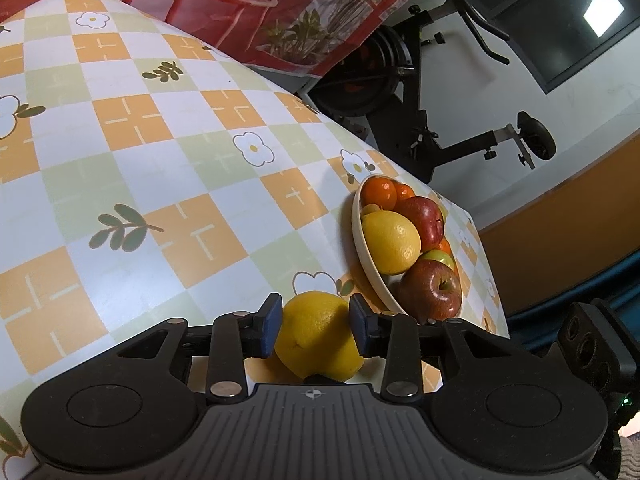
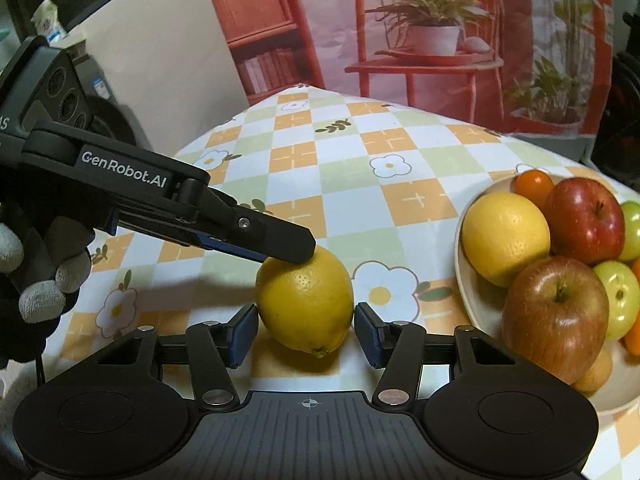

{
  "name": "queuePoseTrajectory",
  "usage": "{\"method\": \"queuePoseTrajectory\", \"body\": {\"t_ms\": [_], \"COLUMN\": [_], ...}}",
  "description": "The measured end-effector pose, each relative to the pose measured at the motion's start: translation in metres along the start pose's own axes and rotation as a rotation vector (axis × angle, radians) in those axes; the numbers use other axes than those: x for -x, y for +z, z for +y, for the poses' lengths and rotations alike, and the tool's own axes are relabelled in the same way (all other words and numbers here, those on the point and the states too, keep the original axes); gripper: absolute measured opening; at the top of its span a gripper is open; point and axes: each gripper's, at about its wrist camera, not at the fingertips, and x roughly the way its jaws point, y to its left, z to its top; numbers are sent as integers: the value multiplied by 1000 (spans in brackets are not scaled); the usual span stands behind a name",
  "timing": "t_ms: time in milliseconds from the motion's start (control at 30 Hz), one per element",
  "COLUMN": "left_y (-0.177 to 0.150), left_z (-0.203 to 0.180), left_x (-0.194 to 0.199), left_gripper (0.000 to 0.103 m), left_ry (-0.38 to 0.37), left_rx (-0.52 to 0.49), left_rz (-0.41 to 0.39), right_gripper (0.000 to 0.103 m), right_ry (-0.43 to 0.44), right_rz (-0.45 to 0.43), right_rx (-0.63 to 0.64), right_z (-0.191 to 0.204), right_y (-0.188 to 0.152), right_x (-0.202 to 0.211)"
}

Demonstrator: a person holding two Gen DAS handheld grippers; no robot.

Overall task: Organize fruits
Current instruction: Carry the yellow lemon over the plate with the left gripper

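**Ana:** On the checked tablecloth (image 2: 360, 184), where does the loose lemon (image 2: 306, 304) sit?

**Ben:** It rests on the cloth, dead centre in the right wrist view. The cream bowl (image 2: 460, 280) stands near it at 3 o'clock, apart from it.

**Ana:** And the right gripper (image 2: 306, 332)?

**Ben:** Its 2 blue pads (image 2: 244, 332) stand at the lemon's 9 and 3 o'clock sides, spread to about the fruit's width. Whether they press on the peel I cannot tell.

**Ana:** The left gripper (image 1: 316, 320)?

**Ben:** It reaches in from 9 o'clock, held by a gloved left hand (image 2: 40, 280). Seen from the right wrist, its dark fingertip touches the lemon's skin at about 11 o'clock. From its own camera, the lemon fills the gap between its pads, but a firm grip I cannot tell.

**Ana:** What's in the bowl?

**Ben:** A second lemon (image 2: 506, 236) at 9 o'clock, 2 red apples (image 2: 556, 312), green apples (image 2: 620, 296) at 3 o'clock, and a small orange (image 2: 534, 186) at 12 o'clock.

**Ana:** Beyond the table?

**Ben:** An exercise bike (image 1: 420, 120), at 1 o'clock in the left wrist view.
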Motion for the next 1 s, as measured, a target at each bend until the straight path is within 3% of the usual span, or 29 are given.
{"method": "queuePoseTrajectory", "body": {"t_ms": [467,1000], "left_y": [0,23], "left_z": [-13,-103], "left_x": [5,-4], "left_gripper": [39,39], "left_ry": [8,-3], "left_rx": [-45,-226], "left_rz": [-11,-36], "right_gripper": [49,48], "right_ry": [-5,-73], "right_rz": [-48,-242], "right_rx": [-49,-88], "right_z": [-1,-38], "right_y": [-6,-8], "right_x": [10,79]}}
